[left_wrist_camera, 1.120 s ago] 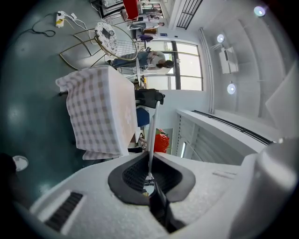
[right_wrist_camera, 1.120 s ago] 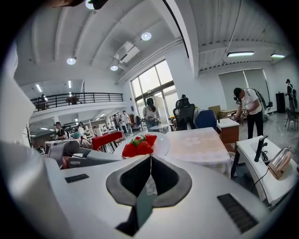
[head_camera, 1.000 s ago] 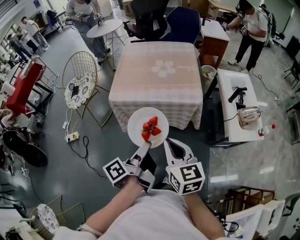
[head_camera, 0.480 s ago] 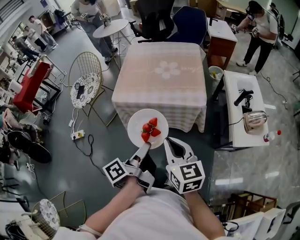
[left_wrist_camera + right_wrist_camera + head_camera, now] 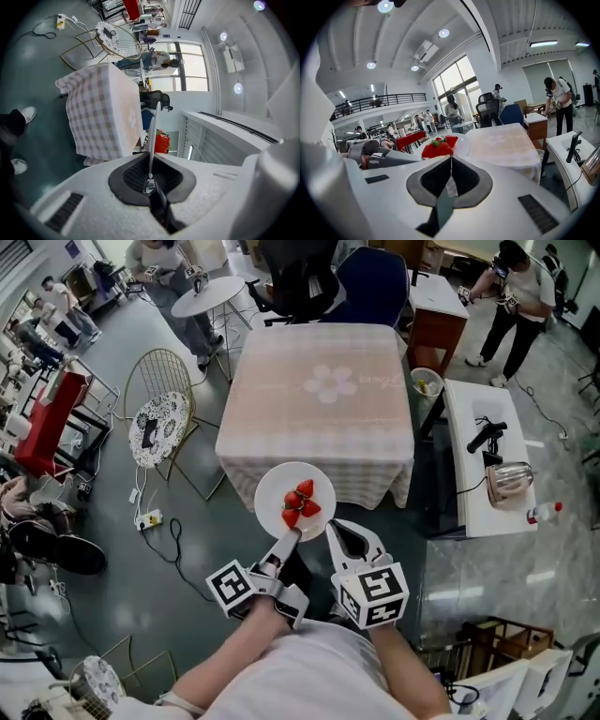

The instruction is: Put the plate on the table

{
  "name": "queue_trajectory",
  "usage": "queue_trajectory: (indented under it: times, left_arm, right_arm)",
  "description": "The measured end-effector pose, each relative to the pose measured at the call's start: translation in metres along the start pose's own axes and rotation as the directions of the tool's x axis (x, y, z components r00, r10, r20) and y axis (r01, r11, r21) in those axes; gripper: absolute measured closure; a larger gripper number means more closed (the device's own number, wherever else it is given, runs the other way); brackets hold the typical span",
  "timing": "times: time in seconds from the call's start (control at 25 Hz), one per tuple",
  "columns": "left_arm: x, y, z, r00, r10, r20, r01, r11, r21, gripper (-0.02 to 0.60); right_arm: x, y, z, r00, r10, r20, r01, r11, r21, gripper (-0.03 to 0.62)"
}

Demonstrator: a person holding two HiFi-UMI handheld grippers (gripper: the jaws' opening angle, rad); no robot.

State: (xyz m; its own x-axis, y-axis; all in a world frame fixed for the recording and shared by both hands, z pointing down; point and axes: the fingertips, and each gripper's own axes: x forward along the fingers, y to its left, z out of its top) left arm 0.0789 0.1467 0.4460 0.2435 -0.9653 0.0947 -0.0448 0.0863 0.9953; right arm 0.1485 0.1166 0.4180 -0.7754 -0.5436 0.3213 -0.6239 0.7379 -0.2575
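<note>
A white plate point(image 5: 278, 486) with strawberries point(image 5: 301, 502) hangs in the air just in front of the near edge of the table point(image 5: 319, 399), which has a checked cloth. My left gripper point(image 5: 292, 533) is shut on the plate's near rim. In the left gripper view the plate point(image 5: 153, 131) runs edge-on into the closed left gripper point(image 5: 150, 177), with the strawberries point(image 5: 161, 143) beyond. My right gripper point(image 5: 332, 527) sits just right of the plate, shut, with nothing between its pads. In the right gripper view the right gripper point(image 5: 451, 160) points at the plate point(image 5: 459, 143) and table point(image 5: 501, 145).
A gold wire chair point(image 5: 159, 409) stands left of the table. A white bench point(image 5: 473, 409) with a toaster point(image 5: 510, 480) stands to the right. Office chairs point(image 5: 361, 287) are at the far side, and a bin point(image 5: 424, 382) by the corner. People stand around the room.
The head view has swayed slightly. The plate and both grippers keep the same hold and place in front of the table.
</note>
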Motion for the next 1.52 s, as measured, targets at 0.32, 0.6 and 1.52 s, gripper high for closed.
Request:
queue_trajectory:
  times: [0.32, 0.6, 1.52]
  left_arm:
    - [0.053, 0.001, 0.054, 0.997, -0.010, -0.072, 0.006, 0.999, -0.053, 0.565]
    - [0.083, 0.002, 0.104, 0.992, -0.024, -0.123, 0.012, 0.995, -0.098, 0.565]
    - [0.094, 0.006, 0.246, 0.993, -0.089, -0.083, 0.074, 0.984, -0.164, 0.565]
  right_arm:
    - [0.062, -0.016, 0.017, 0.995, -0.076, -0.057, 0.076, 0.997, 0.002, 0.589]
    - [0.114, -0.018, 0.040, 0.987, -0.140, -0.080, 0.139, 0.990, -0.014, 0.589]
    - [0.240, 0.024, 0.084, 0.983, -0.161, -0.087, 0.153, 0.984, -0.091, 0.589]
